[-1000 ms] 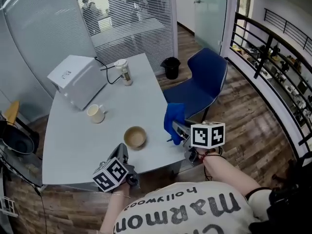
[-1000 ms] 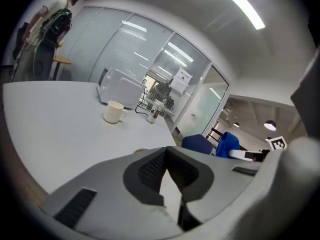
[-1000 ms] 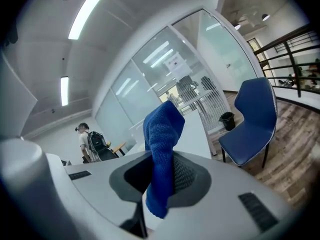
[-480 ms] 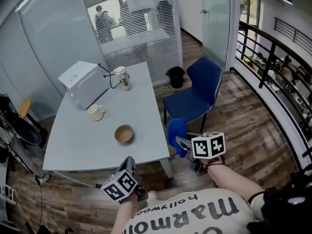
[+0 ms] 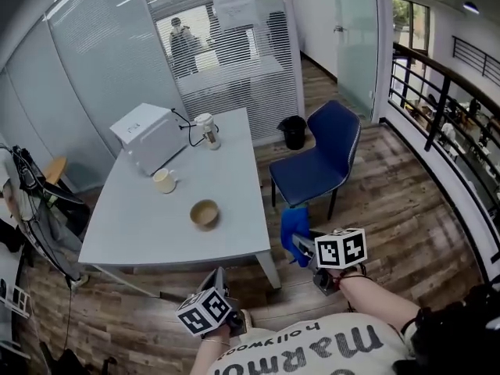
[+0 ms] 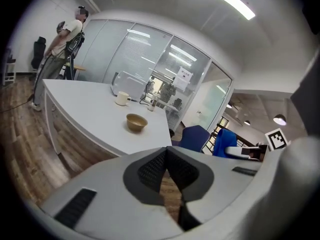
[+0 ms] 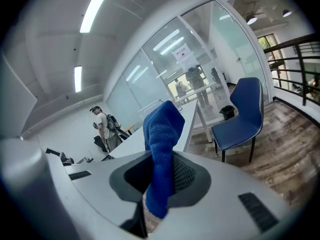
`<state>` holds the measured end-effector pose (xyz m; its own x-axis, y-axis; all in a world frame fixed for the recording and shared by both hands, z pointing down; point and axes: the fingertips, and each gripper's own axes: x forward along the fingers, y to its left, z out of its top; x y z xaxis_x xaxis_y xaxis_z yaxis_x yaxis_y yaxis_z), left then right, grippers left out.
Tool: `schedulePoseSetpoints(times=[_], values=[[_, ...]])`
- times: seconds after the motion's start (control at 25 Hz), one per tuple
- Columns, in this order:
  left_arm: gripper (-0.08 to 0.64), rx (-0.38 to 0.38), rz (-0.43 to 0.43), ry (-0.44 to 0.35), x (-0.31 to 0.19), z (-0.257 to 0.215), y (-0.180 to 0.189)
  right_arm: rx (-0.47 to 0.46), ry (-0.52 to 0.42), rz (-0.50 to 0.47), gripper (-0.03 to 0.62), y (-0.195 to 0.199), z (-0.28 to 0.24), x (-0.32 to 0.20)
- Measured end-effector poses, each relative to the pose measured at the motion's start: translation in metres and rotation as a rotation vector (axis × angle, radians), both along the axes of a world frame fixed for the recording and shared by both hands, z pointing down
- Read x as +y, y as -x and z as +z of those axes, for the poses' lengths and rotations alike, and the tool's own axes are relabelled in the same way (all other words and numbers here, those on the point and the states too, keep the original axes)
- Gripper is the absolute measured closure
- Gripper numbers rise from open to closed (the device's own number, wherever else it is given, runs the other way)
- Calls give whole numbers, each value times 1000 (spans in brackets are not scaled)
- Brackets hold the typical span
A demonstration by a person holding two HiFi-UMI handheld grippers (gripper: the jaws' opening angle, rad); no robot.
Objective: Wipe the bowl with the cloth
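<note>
A tan bowl stands empty on the white table, near its front right part; the left gripper view also shows the bowl. Both grippers hang off the table, over the wood floor in front of it. My left gripper is shut with nothing in it, its jaws closed tip to tip. My right gripper is shut on a blue cloth, which sticks up between the jaws as a folded bunch.
On the table stand a cream mug, a white box with a cable, and a lidded cup. A blue chair is right of the table, a black bin behind it. A person stands at the table's far left.
Both grippers have drawn back from the table edge and now hang over the floor. The bowl lies farther from them. The cloth stays in the right gripper.
</note>
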<state>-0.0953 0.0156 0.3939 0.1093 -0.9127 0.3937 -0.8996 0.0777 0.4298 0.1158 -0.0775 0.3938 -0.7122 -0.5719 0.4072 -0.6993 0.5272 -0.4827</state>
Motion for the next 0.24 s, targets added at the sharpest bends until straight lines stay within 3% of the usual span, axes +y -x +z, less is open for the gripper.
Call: schedulePoseSetpoints(times=[0.24], values=[[565, -9, -19, 13, 22, 7, -6, 13, -10, -24, 529, -4, 5, 17]])
